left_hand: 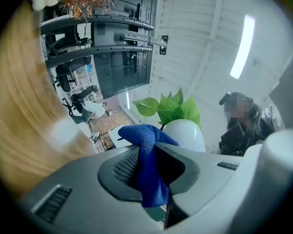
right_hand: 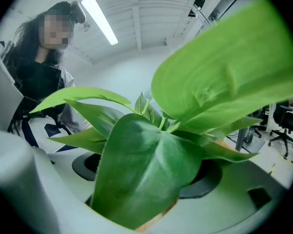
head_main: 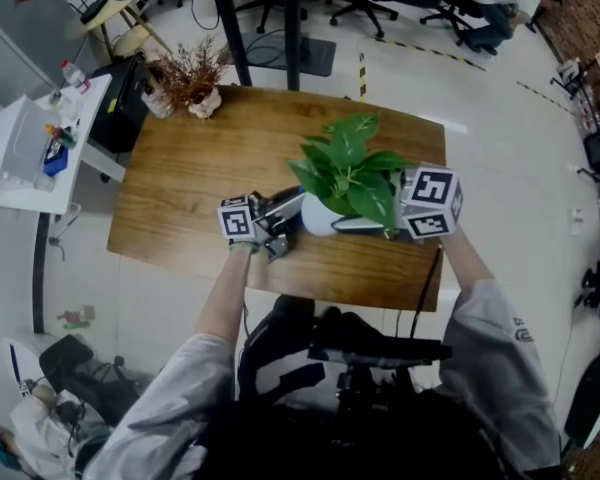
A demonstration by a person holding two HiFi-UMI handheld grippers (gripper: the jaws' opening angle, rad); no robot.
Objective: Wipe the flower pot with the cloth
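Observation:
The white flower pot (head_main: 318,216) with a green leafy plant (head_main: 348,168) stands near the front edge of the wooden table (head_main: 180,188). My left gripper (head_main: 277,230) is just left of the pot and shut on a blue cloth (left_hand: 149,167). The left gripper view shows the pot (left_hand: 185,133) straight ahead, a short way beyond the cloth. My right gripper (head_main: 342,225) reaches in from the right to the pot's near right side. Broad leaves (right_hand: 141,169) fill the right gripper view and hide the pot and the jaw tips.
A small pot of dried brown twigs (head_main: 192,80) sits at the table's far left corner. A white side table (head_main: 25,143) with bottles stands to the left. Office chairs (head_main: 365,3) stand beyond the table. The table's front edge (head_main: 320,288) runs just below both grippers.

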